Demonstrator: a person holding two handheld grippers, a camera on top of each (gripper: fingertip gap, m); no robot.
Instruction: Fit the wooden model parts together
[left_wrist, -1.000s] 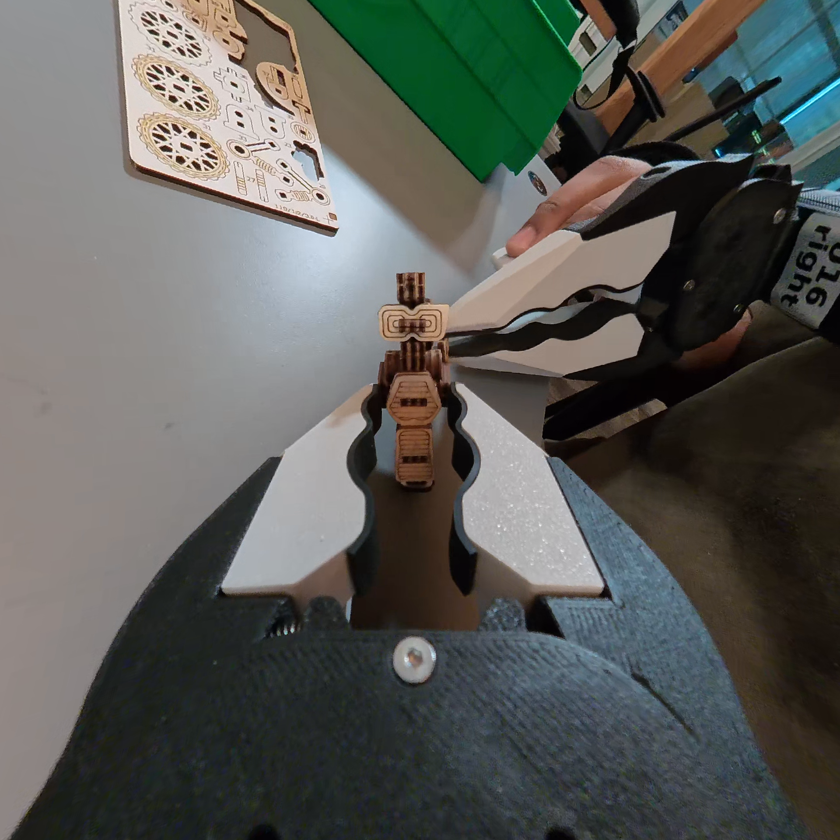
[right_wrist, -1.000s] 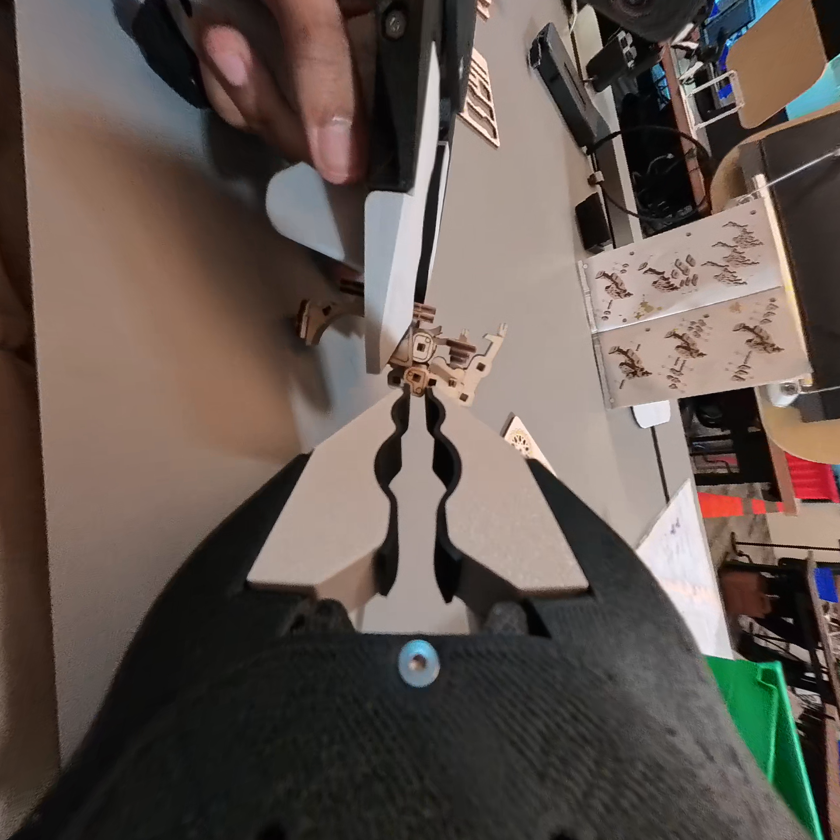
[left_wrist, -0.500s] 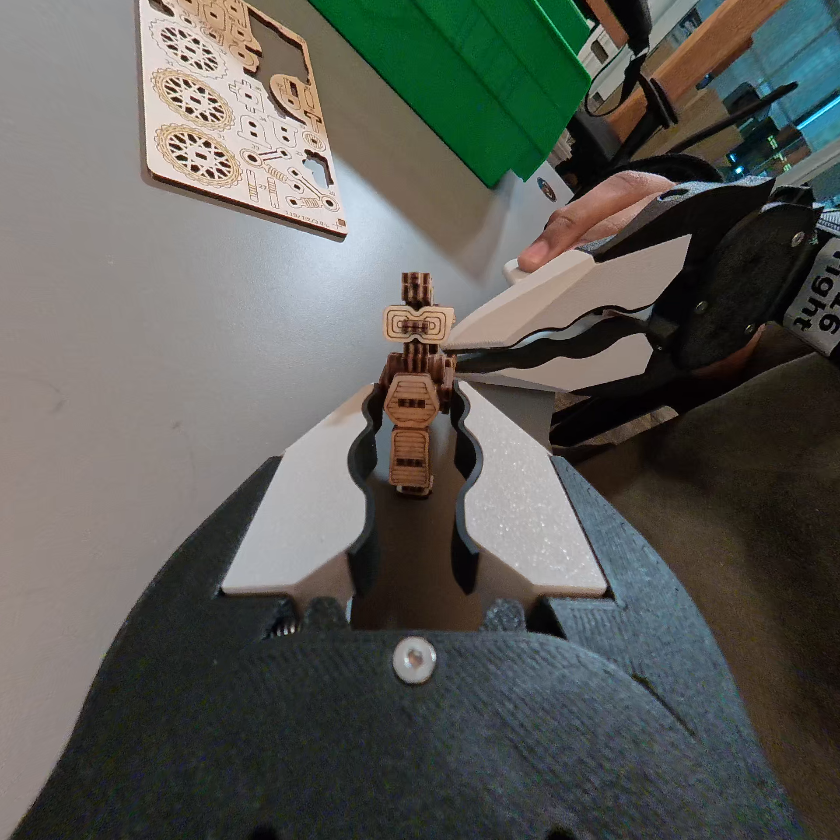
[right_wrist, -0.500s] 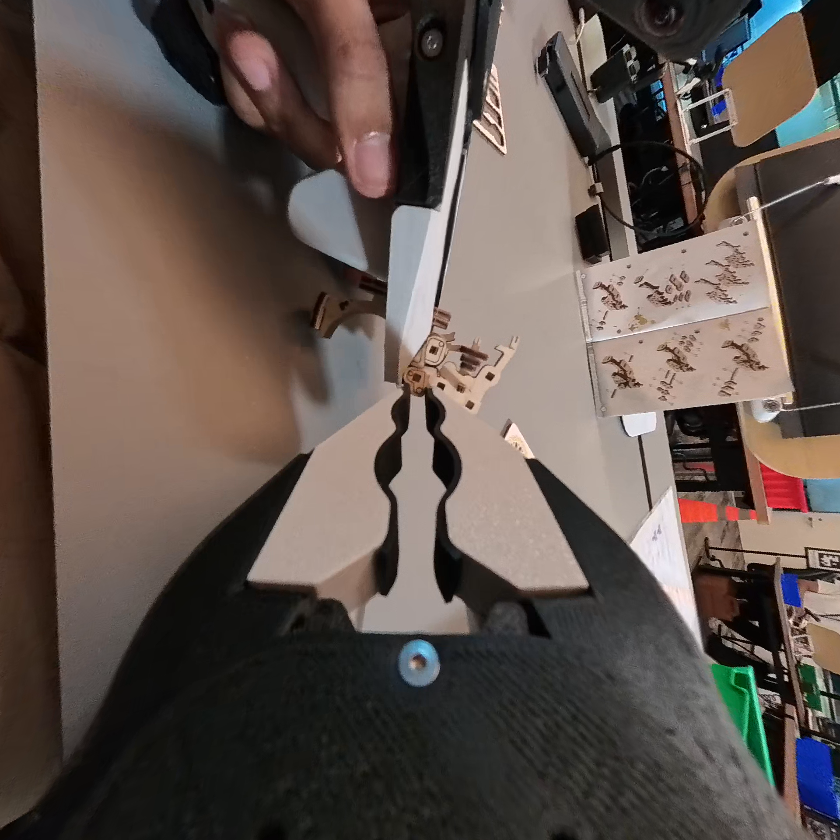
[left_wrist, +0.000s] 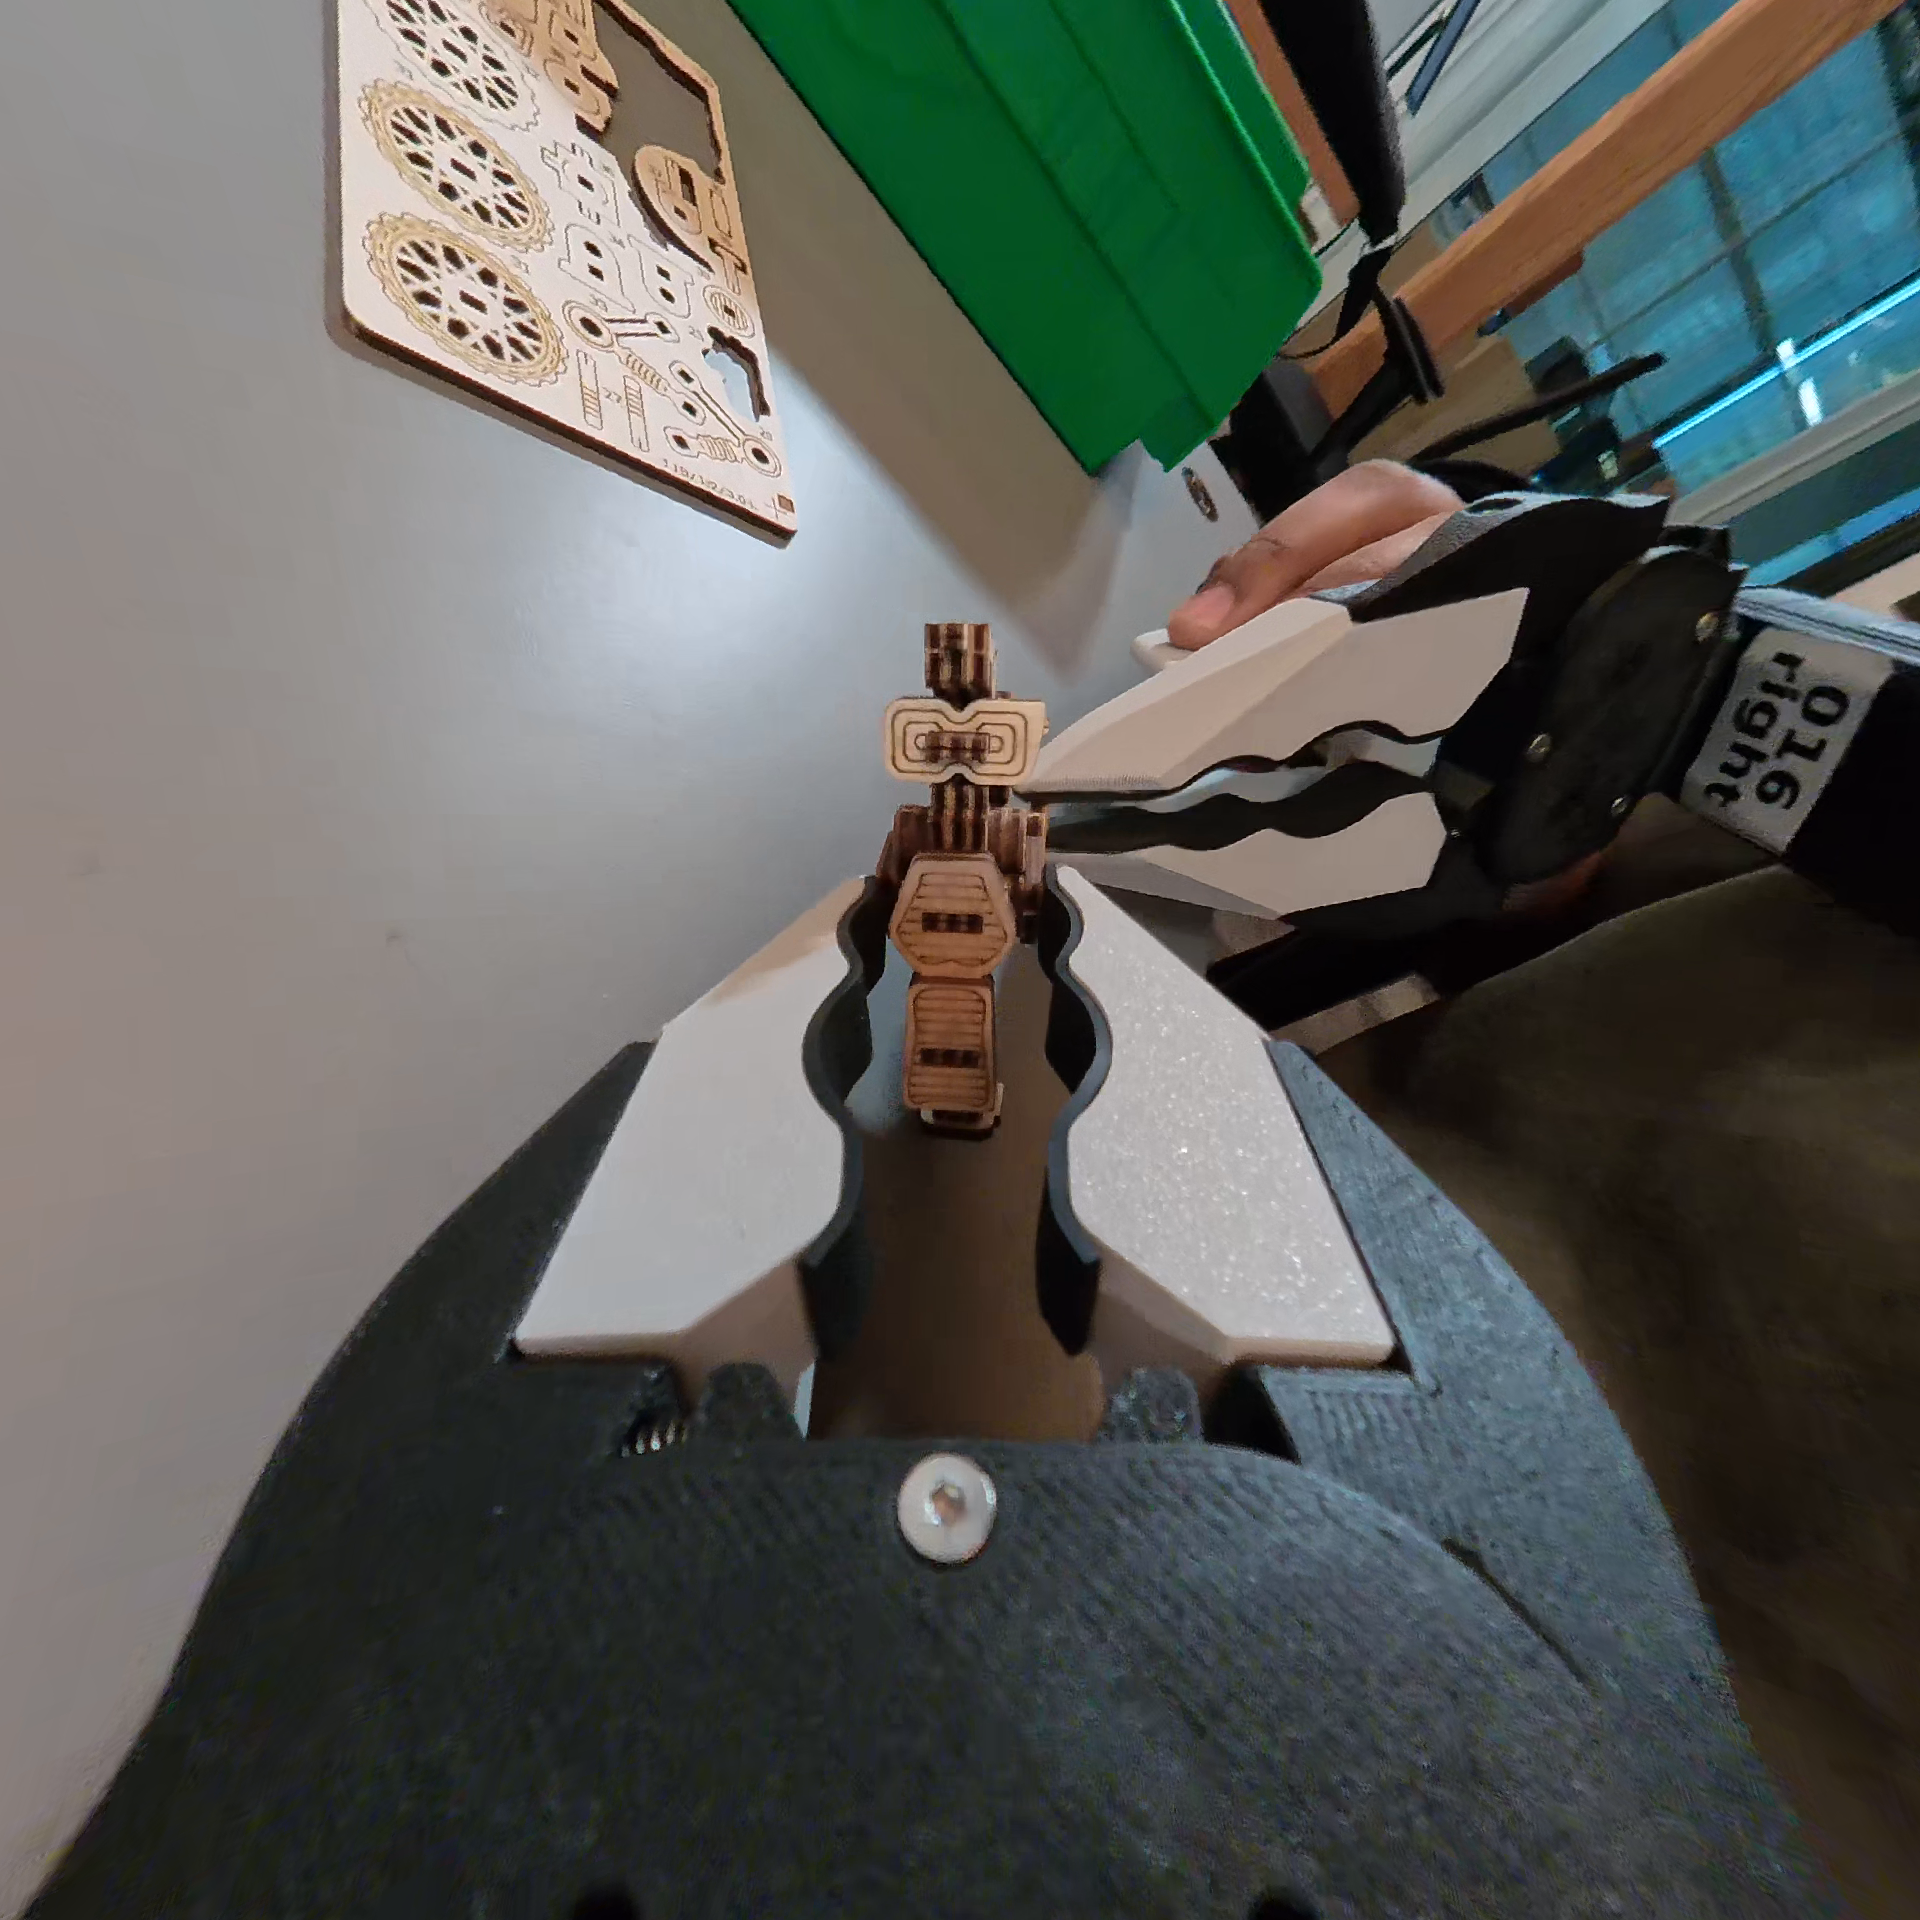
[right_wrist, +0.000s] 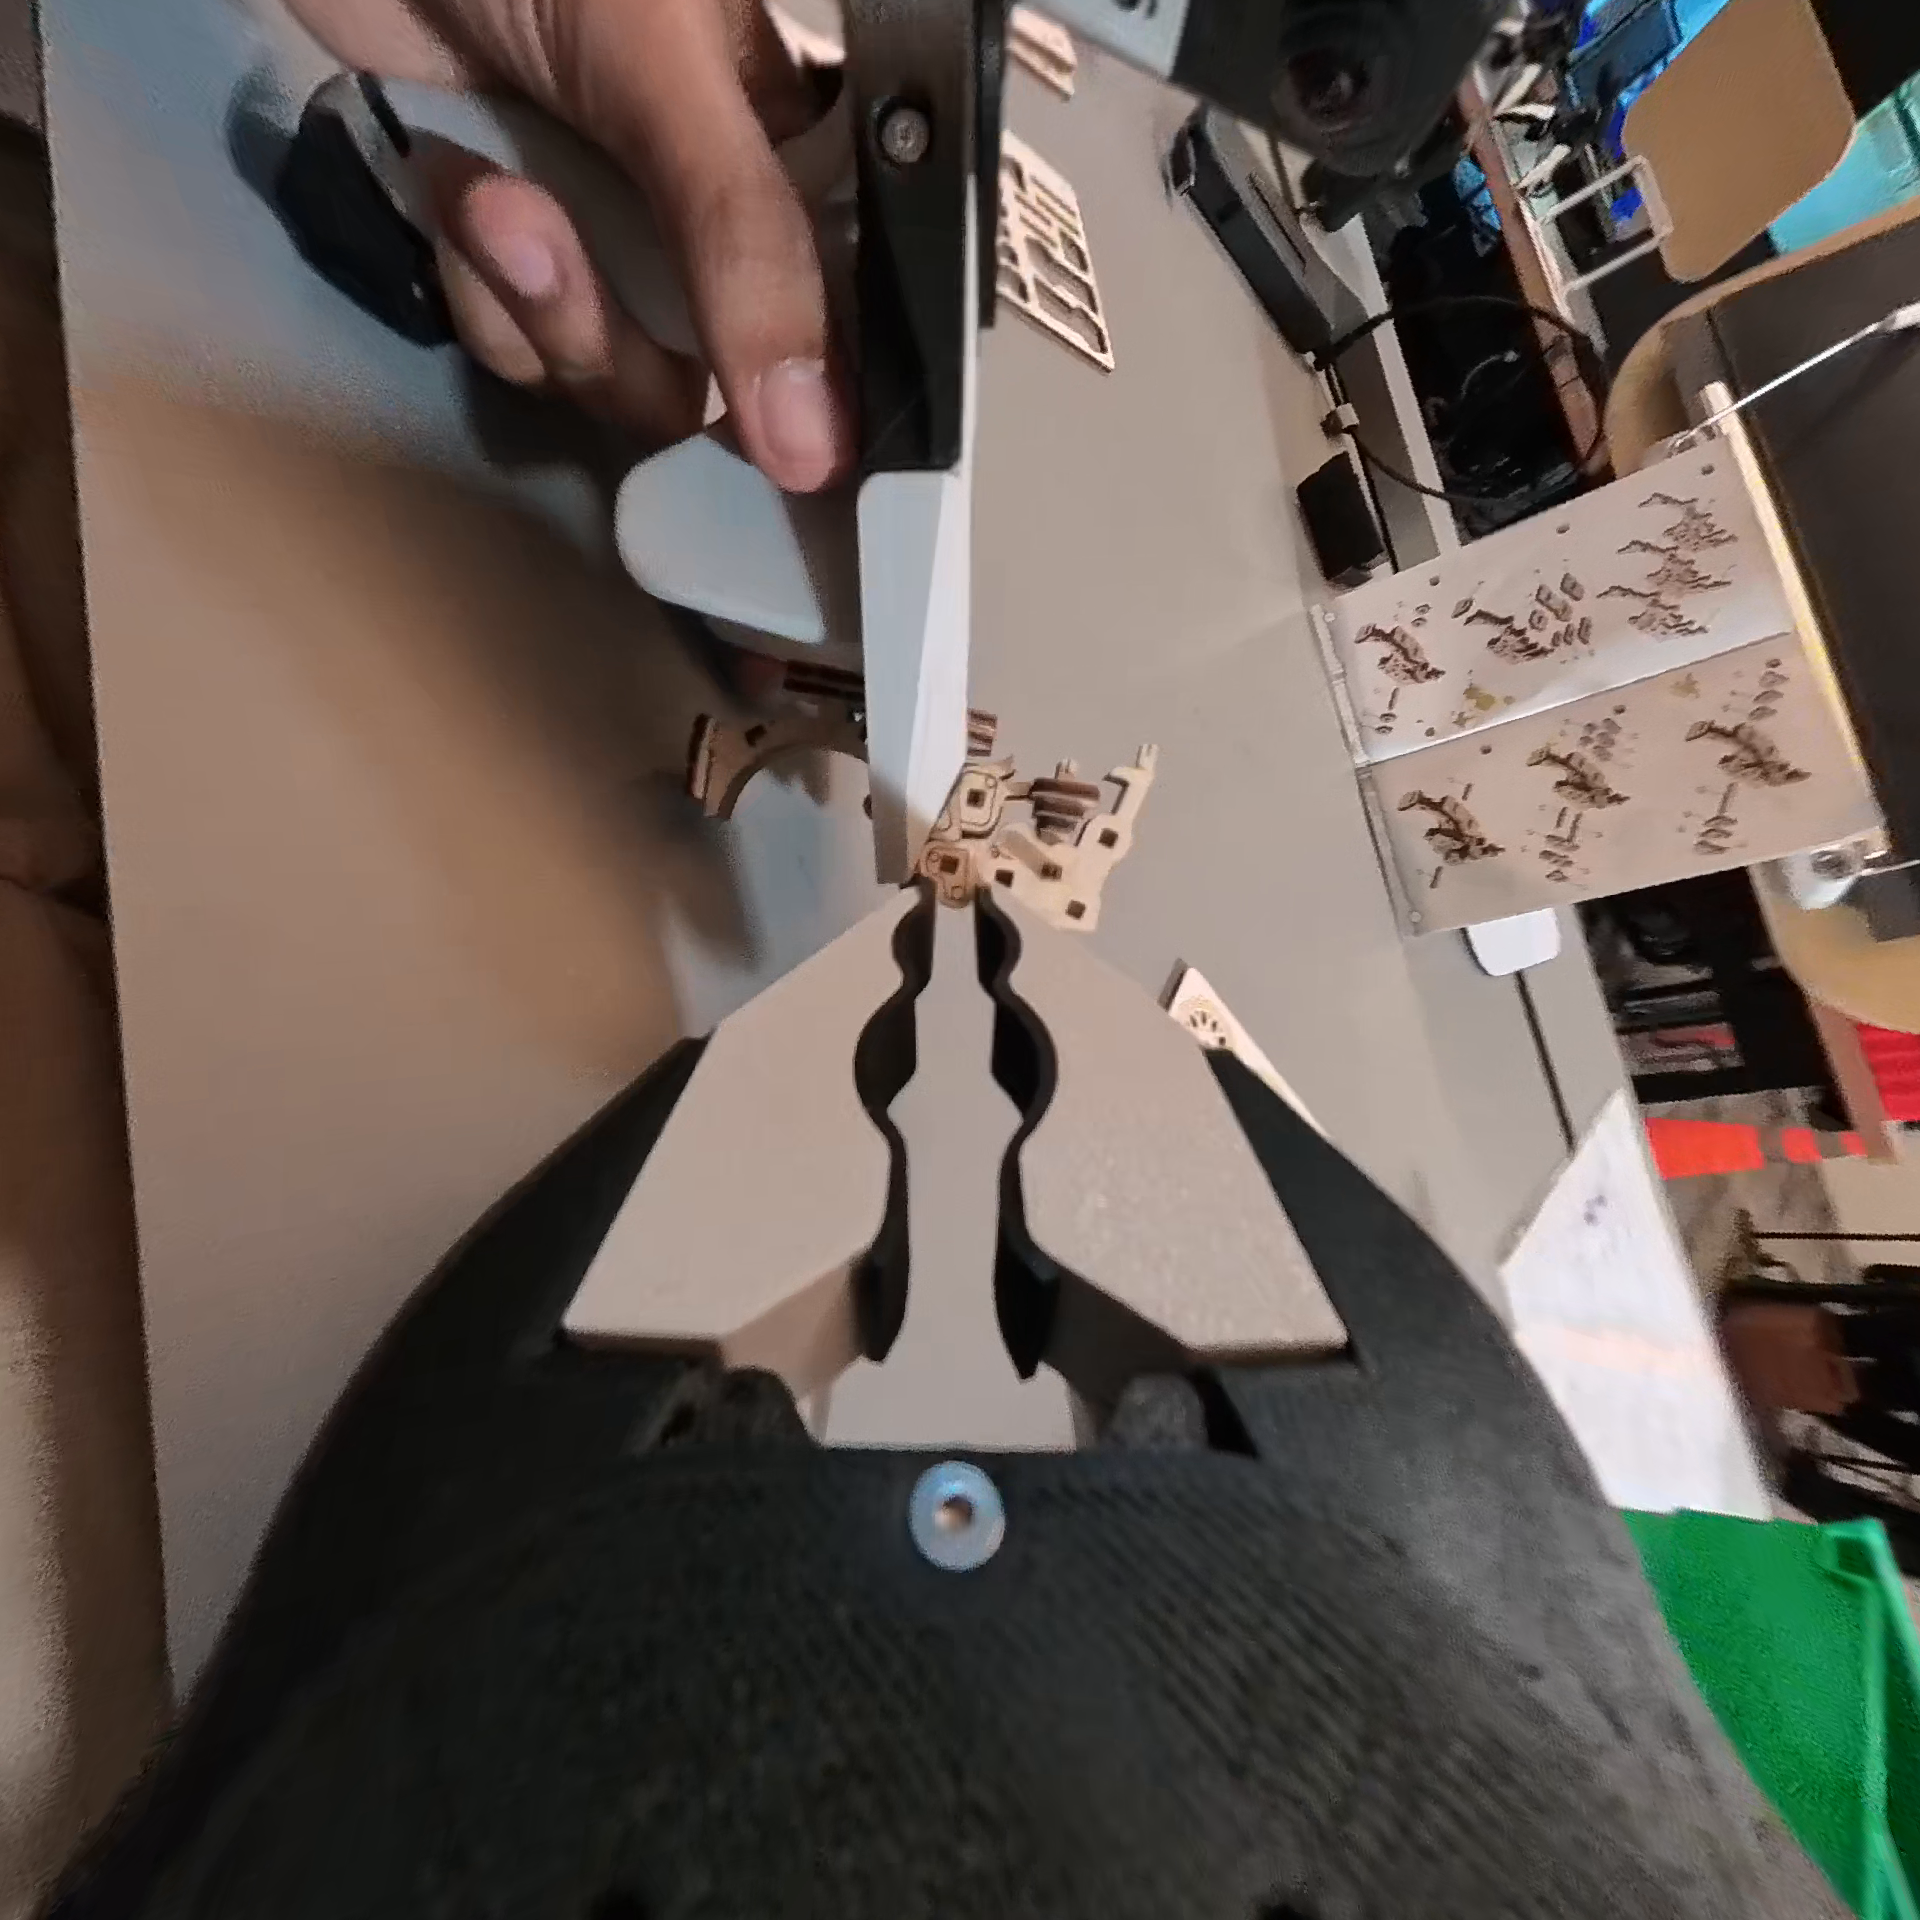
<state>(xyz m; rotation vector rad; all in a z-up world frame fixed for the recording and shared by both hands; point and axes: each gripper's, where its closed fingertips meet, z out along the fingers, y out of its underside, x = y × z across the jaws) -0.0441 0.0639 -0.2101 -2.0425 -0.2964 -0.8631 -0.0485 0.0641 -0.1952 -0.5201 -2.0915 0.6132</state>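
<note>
A small wooden model made of stacked laser-cut parts is held above the grey table. A goggle-shaped plate sits near its top. My left gripper is shut on the model's lower body. My right gripper comes in from the right, its tips against the model's side just under the plate. In the right wrist view my right gripper is shut on a small square-holed end of the model. The left gripper's white finger comes down from above onto the same spot. A curved wooden part sticks out behind that finger.
A wooden part sheet with gear cut-outs lies at the back left, next to a green bin. In the right wrist view there are another part sheet, an upright printed board, white paper and black devices along the far edge.
Both grippers keep their hold on the model. In the right wrist view the left gripper and the hand on it have come lower and nearer. The model has shifted only slightly.
</note>
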